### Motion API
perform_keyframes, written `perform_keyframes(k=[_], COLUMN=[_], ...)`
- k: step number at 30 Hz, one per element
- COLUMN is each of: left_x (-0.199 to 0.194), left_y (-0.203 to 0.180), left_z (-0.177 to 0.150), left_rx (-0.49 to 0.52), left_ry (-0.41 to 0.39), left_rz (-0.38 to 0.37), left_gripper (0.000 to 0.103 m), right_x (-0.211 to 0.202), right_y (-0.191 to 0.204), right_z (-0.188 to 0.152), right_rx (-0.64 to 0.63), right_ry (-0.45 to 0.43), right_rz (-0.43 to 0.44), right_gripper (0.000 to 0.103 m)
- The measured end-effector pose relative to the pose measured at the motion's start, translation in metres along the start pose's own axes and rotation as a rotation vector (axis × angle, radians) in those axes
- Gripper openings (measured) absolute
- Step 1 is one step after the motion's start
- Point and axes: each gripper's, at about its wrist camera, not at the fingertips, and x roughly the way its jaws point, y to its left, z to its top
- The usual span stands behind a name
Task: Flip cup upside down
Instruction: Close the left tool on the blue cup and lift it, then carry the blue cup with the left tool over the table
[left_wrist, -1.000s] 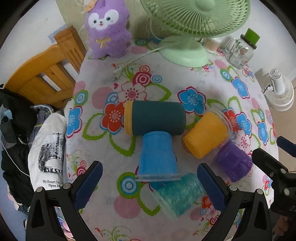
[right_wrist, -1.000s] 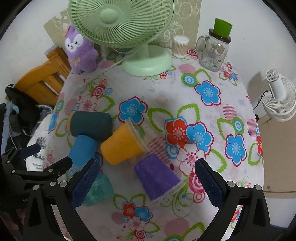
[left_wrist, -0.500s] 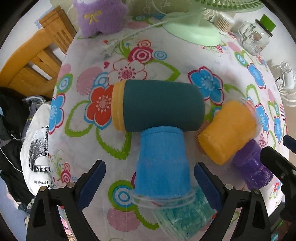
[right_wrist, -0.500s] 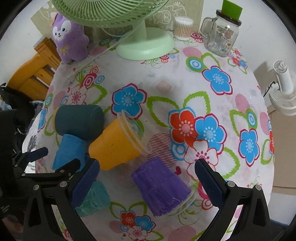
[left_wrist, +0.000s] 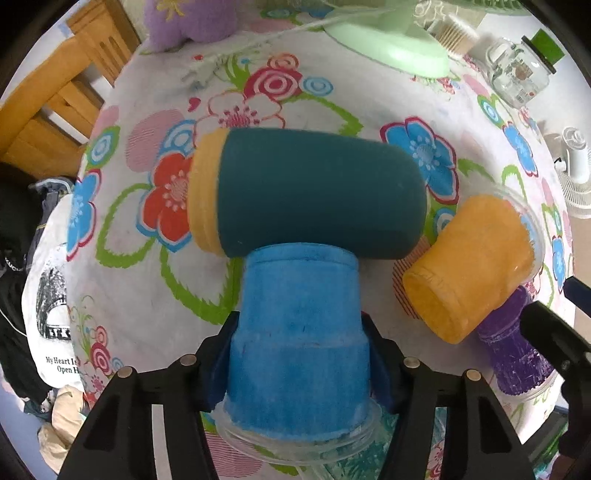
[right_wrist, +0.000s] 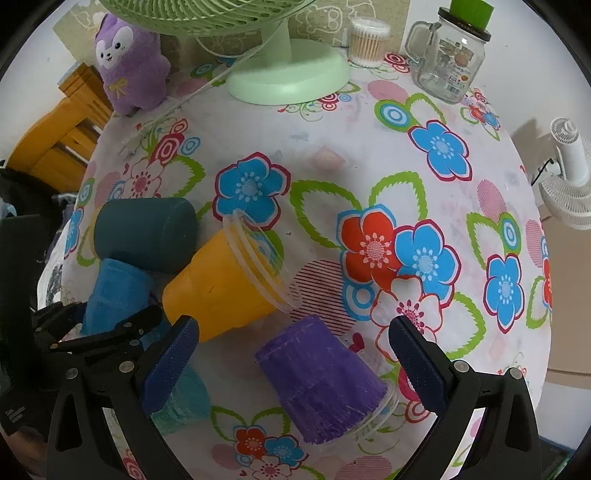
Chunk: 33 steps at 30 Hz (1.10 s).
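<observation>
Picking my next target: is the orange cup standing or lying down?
Lying on its side. The orange cup rests on the tablecloth, clear rim facing right, closed base toward the left gripper.

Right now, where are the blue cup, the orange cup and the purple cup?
blue cup (left_wrist: 299, 332), left wrist view, side wall.
orange cup (right_wrist: 218, 291), right wrist view, side wall.
purple cup (right_wrist: 317, 380), right wrist view, side wall.
</observation>
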Motion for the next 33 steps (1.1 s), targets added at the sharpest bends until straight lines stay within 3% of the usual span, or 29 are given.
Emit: perform_keyframes(k=[19, 26, 33], left_x=[-0.103, -0.114, -0.099], left_y=[-0.024, -0.045, -0.064], left_z=[-0.027, -0.056, -0.086], left_rx=[0.02, 0.002, -0.035], left_ry=[-0.166, -0.175, -0.135], left_rz=[0.005, -0.005, -0.039], left_gripper=[0.063, 0.063, 0.063], right_x=[-0.08, -0.095, -0.086], right_y=[-0.013, -0.032, -0.05], right_z=[-0.025, -0.049, -0.073], right_rx=[-0.021, -0.032, -0.058], right_ry=[-0.113, -0.121, -0.069], right_rz=[0.067, 0.068, 0.049], right_gripper=[0.103, 0.103, 0.103])
